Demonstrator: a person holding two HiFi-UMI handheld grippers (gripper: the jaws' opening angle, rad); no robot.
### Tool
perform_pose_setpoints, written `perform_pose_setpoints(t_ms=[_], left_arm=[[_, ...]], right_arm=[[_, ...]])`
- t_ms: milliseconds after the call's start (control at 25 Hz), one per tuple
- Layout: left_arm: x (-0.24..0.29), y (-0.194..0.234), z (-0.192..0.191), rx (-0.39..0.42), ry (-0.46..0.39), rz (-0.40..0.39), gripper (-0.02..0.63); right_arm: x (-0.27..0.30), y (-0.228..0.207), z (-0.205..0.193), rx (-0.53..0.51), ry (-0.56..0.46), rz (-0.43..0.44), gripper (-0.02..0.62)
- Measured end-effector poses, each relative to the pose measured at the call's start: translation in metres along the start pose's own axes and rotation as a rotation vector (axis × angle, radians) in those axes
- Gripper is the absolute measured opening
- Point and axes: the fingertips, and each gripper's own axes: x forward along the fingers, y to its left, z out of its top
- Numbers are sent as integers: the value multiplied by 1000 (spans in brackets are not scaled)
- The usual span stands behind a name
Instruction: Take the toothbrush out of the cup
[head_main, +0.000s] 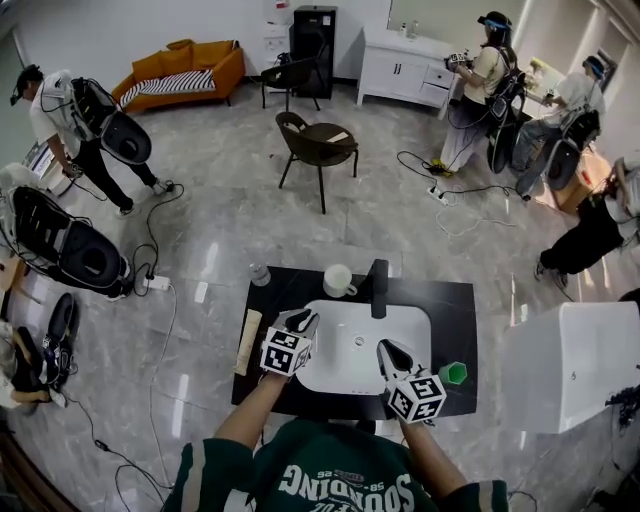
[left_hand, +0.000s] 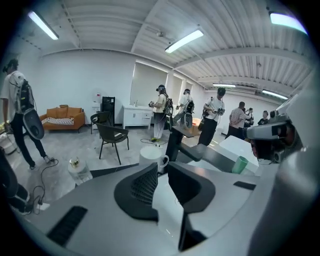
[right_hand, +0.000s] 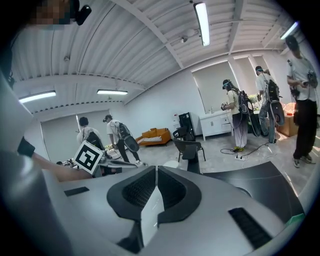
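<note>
A white mug (head_main: 338, 281) stands on the black counter (head_main: 455, 310) behind the white sink (head_main: 352, 372), left of the black faucet (head_main: 378, 287). A small green cup (head_main: 453, 373) stands at the sink's right. No toothbrush shows in any view. My left gripper (head_main: 303, 318) hovers over the sink's left rim, its jaws a narrow gap apart with nothing between them. In the left gripper view it (left_hand: 162, 167) points toward the mug (left_hand: 152, 155) and faucet (left_hand: 175, 142). My right gripper (head_main: 385, 347) hangs over the sink's right part, shut and empty (right_hand: 156, 170).
A small bottle (head_main: 259, 274) stands at the counter's back left corner and a beige oblong thing (head_main: 247, 341) lies along its left edge. A white cabinet (head_main: 570, 365) stands to the right. A dark chair (head_main: 318, 148), cables and several people are beyond on the floor.
</note>
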Motion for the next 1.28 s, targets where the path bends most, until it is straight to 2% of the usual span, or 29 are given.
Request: perform_pose_setpoints(t_ms=[400, 640, 800, 1280], left_arm=[[-3, -62, 42, 134, -76, -89, 17], [-14, -89, 63, 147, -127, -137, 17], [-22, -97, 73, 125, -167, -153, 17], [-25, -101, 67, 118, -176, -181, 17]], right_arm=[[-22, -22, 6, -52, -38, -63, 44], [-31, -32, 9, -58, -50, -89, 44], [-34, -36, 15, -60, -67, -110, 44], [-32, -39, 16, -51, -72, -140, 44]])
